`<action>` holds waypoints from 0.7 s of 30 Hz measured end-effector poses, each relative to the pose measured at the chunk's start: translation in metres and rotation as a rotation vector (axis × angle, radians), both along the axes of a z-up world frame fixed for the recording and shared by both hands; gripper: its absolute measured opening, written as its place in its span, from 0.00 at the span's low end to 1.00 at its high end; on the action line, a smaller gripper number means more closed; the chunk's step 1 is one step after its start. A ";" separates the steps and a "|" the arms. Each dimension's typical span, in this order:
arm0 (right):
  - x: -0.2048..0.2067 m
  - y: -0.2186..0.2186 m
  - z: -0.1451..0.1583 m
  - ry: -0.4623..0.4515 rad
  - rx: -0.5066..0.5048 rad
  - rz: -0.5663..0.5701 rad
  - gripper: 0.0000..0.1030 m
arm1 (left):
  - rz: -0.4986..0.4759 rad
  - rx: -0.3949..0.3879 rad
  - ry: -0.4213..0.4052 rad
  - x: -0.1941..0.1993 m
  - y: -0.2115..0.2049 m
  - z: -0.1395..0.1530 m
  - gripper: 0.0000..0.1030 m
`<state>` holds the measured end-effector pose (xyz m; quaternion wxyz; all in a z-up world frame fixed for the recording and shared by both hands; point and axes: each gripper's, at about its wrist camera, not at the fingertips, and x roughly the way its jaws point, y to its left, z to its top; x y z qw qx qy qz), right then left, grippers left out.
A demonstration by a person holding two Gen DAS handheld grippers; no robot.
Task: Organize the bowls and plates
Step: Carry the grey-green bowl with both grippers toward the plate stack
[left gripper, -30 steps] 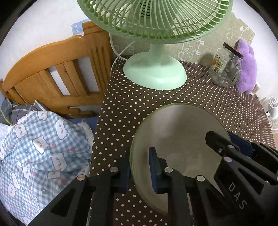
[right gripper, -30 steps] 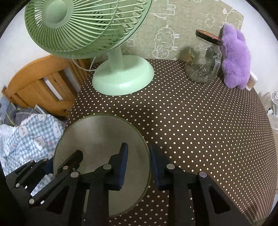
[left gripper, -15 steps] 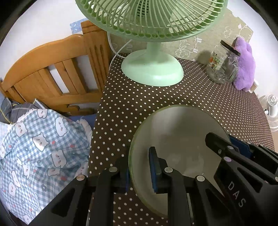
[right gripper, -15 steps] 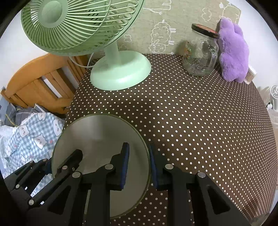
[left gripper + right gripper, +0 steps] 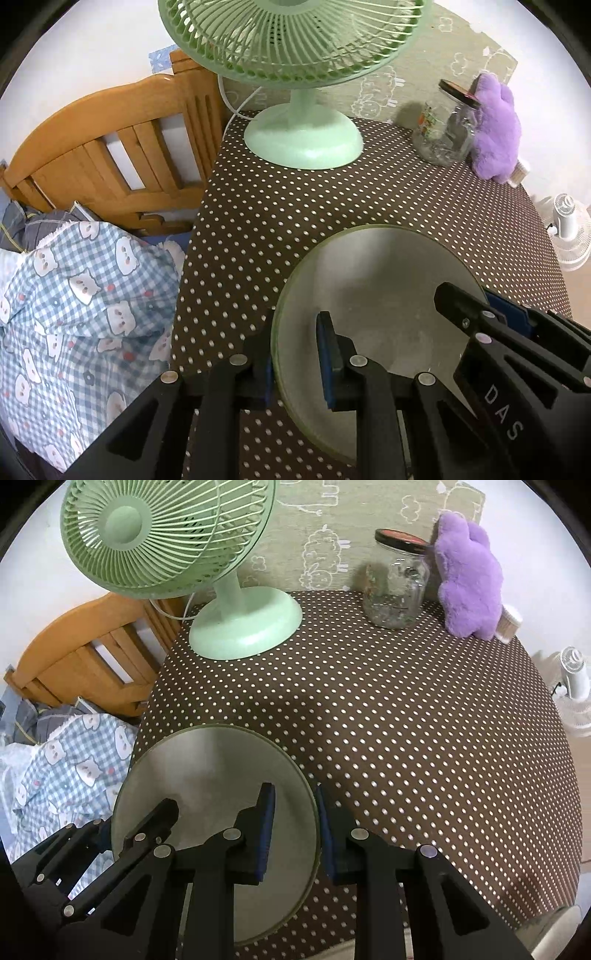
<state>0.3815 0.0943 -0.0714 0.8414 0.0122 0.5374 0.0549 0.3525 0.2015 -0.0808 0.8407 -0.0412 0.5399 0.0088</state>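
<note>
Both grippers clamp one pale green plate [image 5: 376,280] by opposite rim edges: left gripper [image 5: 295,363] and right gripper [image 5: 293,830], rim between each pad pair. Keep grip pressure equal and the plate level above the polka-dot tablecloth [image 5: 424,720].

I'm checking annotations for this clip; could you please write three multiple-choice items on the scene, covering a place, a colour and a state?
1. Where does the fan stand?
A. at the far left corner of the table
B. on the wooden chair
C. beside the purple plush

2. What colour is the plush toy?
A. green
B. purple
C. brown

3. How is the plate held?
A. by the left gripper only
B. by neither gripper
C. by both, the right gripper too, on opposite rims

Answers: 1 A, its base rests there; 2 B, the fur is lilac; 3 C, each gripper's pads clamp a rim.
</note>
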 end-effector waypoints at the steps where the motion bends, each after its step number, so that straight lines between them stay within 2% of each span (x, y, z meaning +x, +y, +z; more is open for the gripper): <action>1: -0.003 -0.003 0.002 -0.001 0.001 -0.003 0.25 | -0.004 0.002 -0.002 -0.003 -0.003 0.002 0.15; 21: -0.057 -0.054 0.056 -0.066 0.041 0.017 0.25 | 0.018 0.042 -0.080 -0.054 -0.053 0.059 0.15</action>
